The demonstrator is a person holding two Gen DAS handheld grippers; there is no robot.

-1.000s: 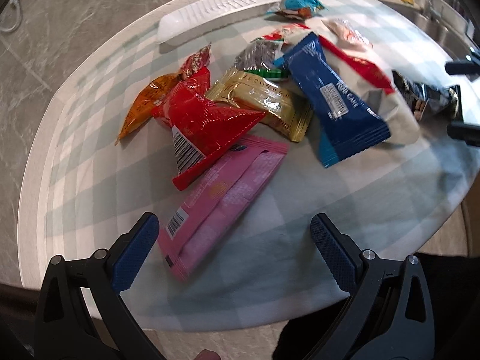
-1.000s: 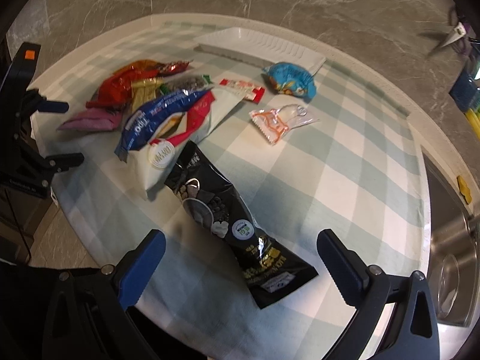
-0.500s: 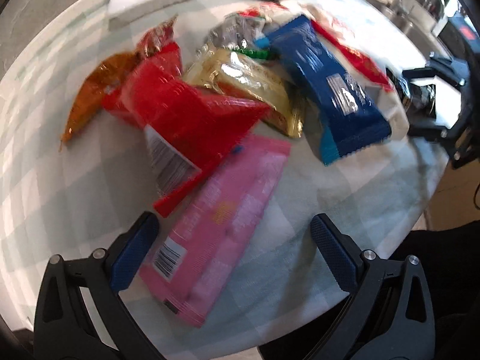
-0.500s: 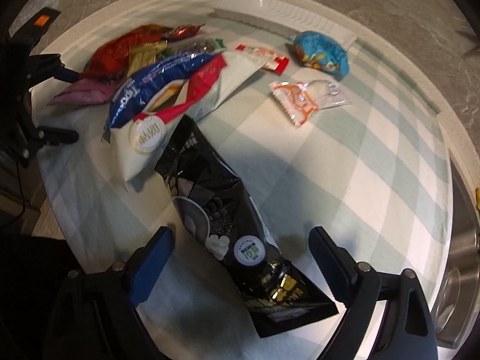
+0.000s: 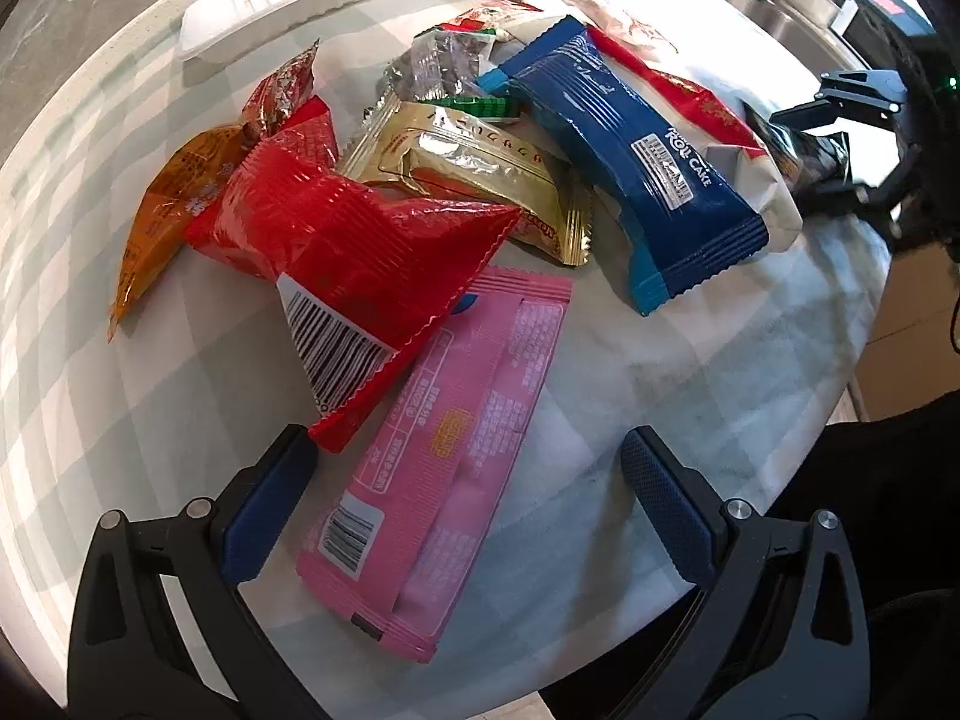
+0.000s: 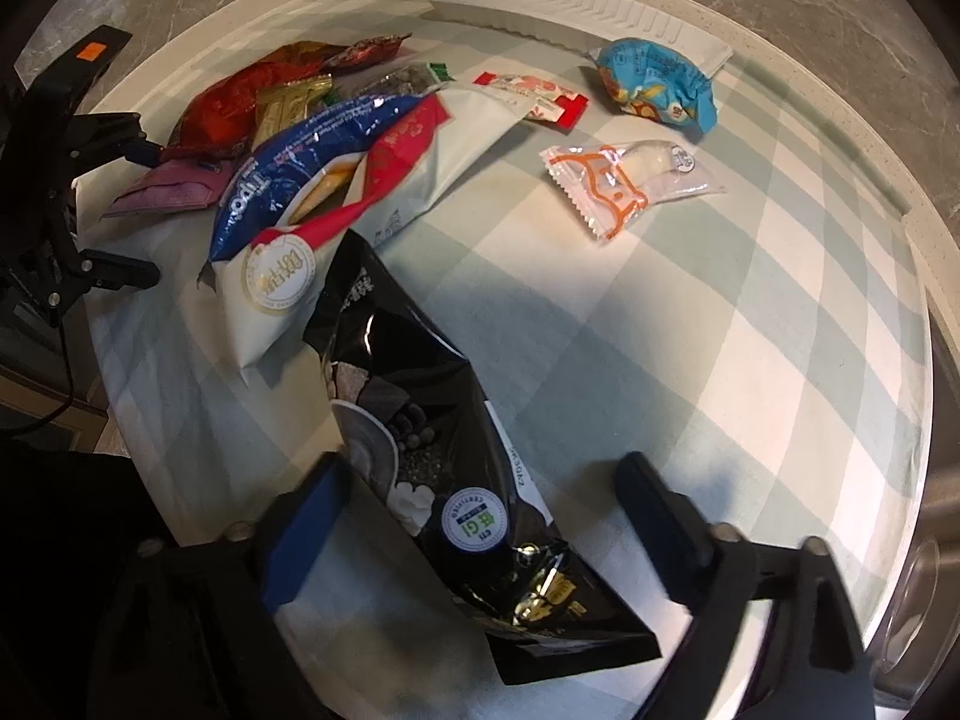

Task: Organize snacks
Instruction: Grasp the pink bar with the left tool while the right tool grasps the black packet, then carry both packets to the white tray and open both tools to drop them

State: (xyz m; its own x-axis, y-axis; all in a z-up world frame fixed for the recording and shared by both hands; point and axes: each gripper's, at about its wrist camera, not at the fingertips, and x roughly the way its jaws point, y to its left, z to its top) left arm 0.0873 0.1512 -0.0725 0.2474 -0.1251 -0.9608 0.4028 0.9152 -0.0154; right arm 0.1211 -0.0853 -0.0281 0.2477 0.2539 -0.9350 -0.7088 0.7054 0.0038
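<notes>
My left gripper (image 5: 468, 492) points steeply down, open, with the lower end of a pink packet (image 5: 456, 432) lying between its blue pads without touching them. A red packet (image 5: 360, 252) overlaps the pink one's top. Behind lie a gold packet (image 5: 474, 174), a blue roll-cake packet (image 5: 636, 162) and an orange packet (image 5: 162, 210). My right gripper (image 6: 483, 519) straddles a black snack bag (image 6: 444, 438) on the checked cloth (image 6: 750, 330). Its jaws are closing, and a gap still shows on the right side.
A white tray (image 6: 600, 0) lies at the far side of the round table. Near it rest a light-blue packet (image 6: 654, 84), a clear orange-printed packet (image 6: 618, 180) and a white-and-red bag (image 6: 432, 162). A steel sink (image 6: 936, 552) borders the right edge.
Both grippers have come down closer to the table. The left one now has the pink packet between its fingers. The right gripper's jaws have narrowed around the black bag.
</notes>
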